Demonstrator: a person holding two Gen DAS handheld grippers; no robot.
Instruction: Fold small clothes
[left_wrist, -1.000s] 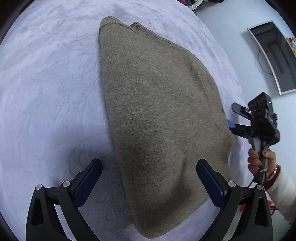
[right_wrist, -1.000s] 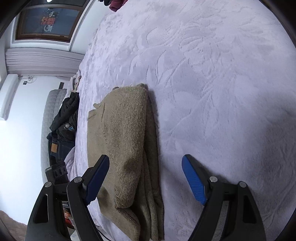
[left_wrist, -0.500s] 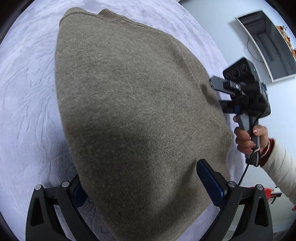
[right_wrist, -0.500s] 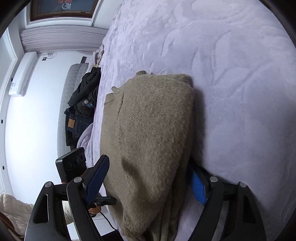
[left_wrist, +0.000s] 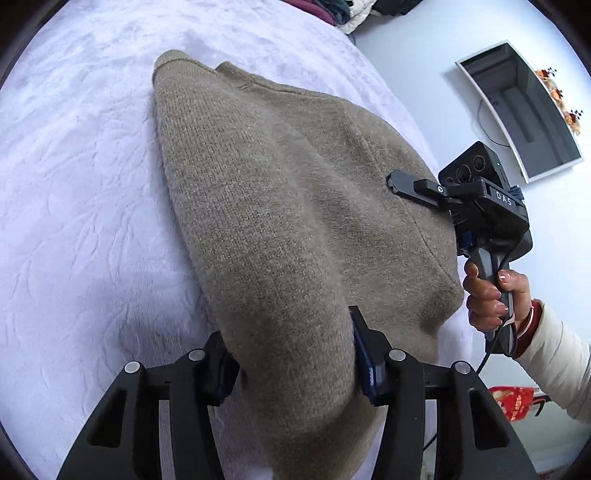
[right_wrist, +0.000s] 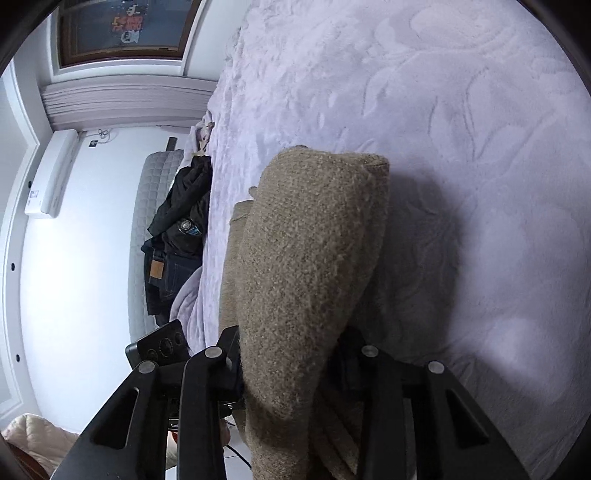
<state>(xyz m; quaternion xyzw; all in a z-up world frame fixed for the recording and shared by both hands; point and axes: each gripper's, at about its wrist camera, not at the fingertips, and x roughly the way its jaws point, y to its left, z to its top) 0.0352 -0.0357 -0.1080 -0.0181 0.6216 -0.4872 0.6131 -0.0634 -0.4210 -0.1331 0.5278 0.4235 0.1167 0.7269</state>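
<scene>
A brown knitted sweater (left_wrist: 280, 206) lies folded on the lavender bedspread (left_wrist: 74, 192). The left gripper (left_wrist: 291, 369) has its jaws closing on the sweater's near end, and the cloth is bunched between the blue pads (left_wrist: 364, 362). The right gripper (right_wrist: 291, 365) is closing as well, with a thick fold of the sweater (right_wrist: 314, 258) squeezed between its jaws and raised off the bedspread (right_wrist: 480, 147). In the left wrist view a hand (left_wrist: 487, 291) holds the right gripper, and one of its fingers (left_wrist: 413, 184) lies on top of the sweater's right edge.
The bed's edge runs just right of the sweater. A dark screen (left_wrist: 524, 110) hangs on the wall beyond it, and a red item (left_wrist: 513, 402) lies on the floor. Dark clothes and jeans (right_wrist: 177, 236) are piled by a padded headboard (right_wrist: 147, 221). More clothes (left_wrist: 343, 11) sit at the far end.
Both pairs of jaws stood wide apart around the sweater and have now come together on it. The right gripper moved in over the sweater's edge, and the gripped fold has risen off the bedspread.
</scene>
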